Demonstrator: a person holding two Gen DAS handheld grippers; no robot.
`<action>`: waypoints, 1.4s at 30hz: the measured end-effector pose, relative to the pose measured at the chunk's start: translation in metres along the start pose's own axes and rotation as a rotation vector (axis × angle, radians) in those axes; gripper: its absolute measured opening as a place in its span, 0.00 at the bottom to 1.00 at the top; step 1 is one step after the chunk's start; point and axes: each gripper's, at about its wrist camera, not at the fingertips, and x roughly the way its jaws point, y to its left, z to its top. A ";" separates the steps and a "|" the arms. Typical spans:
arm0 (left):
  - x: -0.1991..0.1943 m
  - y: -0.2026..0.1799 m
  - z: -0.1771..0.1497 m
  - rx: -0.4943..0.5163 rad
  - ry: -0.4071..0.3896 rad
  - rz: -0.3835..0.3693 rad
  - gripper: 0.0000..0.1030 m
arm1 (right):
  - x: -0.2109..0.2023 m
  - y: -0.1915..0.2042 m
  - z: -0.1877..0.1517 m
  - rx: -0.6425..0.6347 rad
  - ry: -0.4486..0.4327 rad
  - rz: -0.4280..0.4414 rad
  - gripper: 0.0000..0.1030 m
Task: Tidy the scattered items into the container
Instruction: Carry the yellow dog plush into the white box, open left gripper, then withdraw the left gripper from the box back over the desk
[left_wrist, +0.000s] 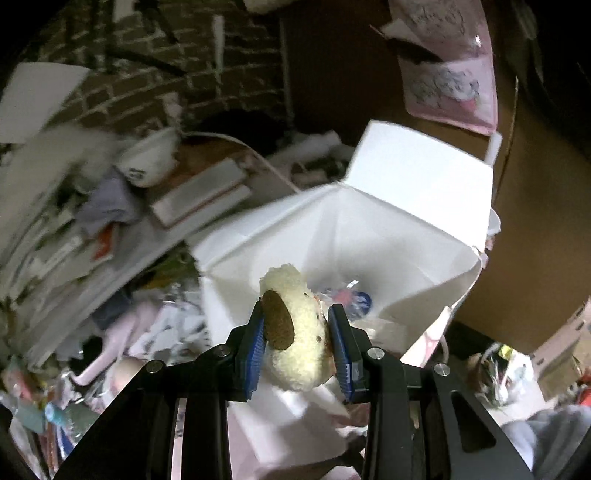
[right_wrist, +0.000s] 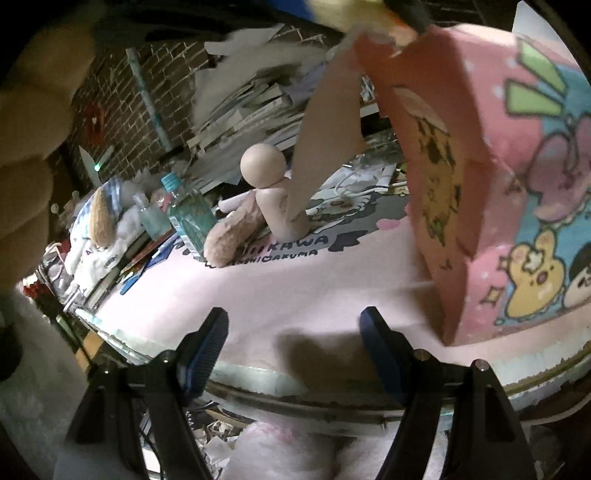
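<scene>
The left gripper (left_wrist: 297, 341) is clamped on a cream plush toy (left_wrist: 295, 332) above the open paper bag (left_wrist: 369, 229); release seems next; the right gripper (right_wrist: 293, 350) hangs apart, empty, over the pink mat (right_wrist: 295, 288).

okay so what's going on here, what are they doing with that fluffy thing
A person is tidying a cluttered table with two handheld grippers. The left gripper is shut on a cream plush toy with a brown ear and holds it over the open mouth of a white-lined paper bag, which already has a few small items at the bottom. The right gripper is open and empty, above the pink mat beside the bag's pink cartoon-printed outside. A faceless doll figure and a bottle wait on the table.
</scene>
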 end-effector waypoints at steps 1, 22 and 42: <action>0.003 -0.002 0.002 0.005 0.012 -0.009 0.27 | 0.000 -0.001 0.000 0.005 -0.001 0.003 0.69; 0.050 -0.002 0.021 0.010 0.222 -0.139 0.28 | -0.007 -0.016 0.001 0.091 -0.024 0.057 0.69; 0.020 0.008 0.028 -0.007 0.054 -0.106 0.87 | -0.007 -0.017 0.001 0.090 -0.022 0.055 0.70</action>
